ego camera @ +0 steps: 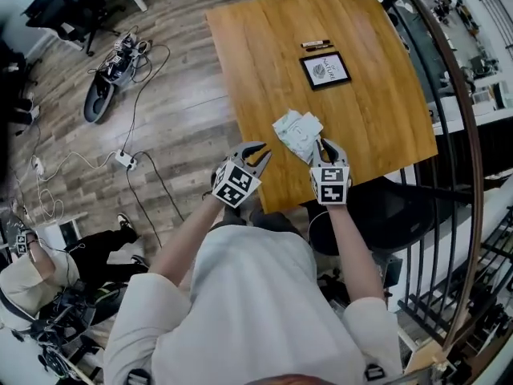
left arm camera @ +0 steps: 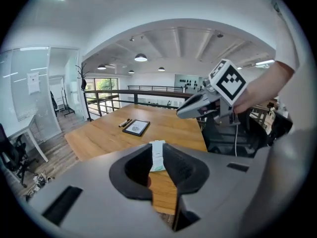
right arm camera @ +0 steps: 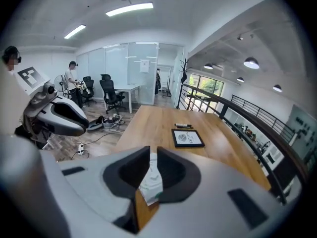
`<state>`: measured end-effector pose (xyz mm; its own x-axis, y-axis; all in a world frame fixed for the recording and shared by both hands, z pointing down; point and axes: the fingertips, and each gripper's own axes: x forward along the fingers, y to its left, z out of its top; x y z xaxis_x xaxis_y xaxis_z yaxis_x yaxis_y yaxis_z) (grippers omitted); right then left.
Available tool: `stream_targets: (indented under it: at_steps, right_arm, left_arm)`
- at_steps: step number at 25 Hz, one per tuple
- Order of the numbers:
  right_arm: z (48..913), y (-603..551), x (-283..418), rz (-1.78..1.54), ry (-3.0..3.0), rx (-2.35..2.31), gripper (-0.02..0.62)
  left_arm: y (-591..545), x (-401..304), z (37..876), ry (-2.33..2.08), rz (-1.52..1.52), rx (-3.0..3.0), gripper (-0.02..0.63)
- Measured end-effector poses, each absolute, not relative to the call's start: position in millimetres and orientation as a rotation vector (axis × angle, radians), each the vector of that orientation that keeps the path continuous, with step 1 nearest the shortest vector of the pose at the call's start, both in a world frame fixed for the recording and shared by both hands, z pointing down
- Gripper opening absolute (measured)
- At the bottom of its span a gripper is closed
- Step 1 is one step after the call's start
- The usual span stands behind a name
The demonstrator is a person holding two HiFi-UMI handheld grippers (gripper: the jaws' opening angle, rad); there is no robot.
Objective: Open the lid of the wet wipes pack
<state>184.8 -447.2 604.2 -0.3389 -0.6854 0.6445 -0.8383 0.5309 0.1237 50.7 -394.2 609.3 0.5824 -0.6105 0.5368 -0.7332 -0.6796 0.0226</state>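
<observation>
Light, soft and slick by the look, the pack at the table's near edge wants 1 gripper pinning its body and 1 lifting the lid's lip; left gripper and right gripper hang over it, jaws narrowly apart, pinching nothing.

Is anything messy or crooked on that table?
The wet wipes pack, near the table's edge closest to the person, looks crinkled and lies crooked. The framed picture and markers lie neatly in line with the table.
</observation>
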Motion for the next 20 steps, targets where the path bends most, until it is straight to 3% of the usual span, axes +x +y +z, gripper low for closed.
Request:
stream_targets:
  at_steps: [20]
  right_arm:
    - [499,-313,161,0.17,-2.153,1.509,0.024]
  left_arm:
    - [-309,-8,509,-1.066,0.621,2.722,0.0]
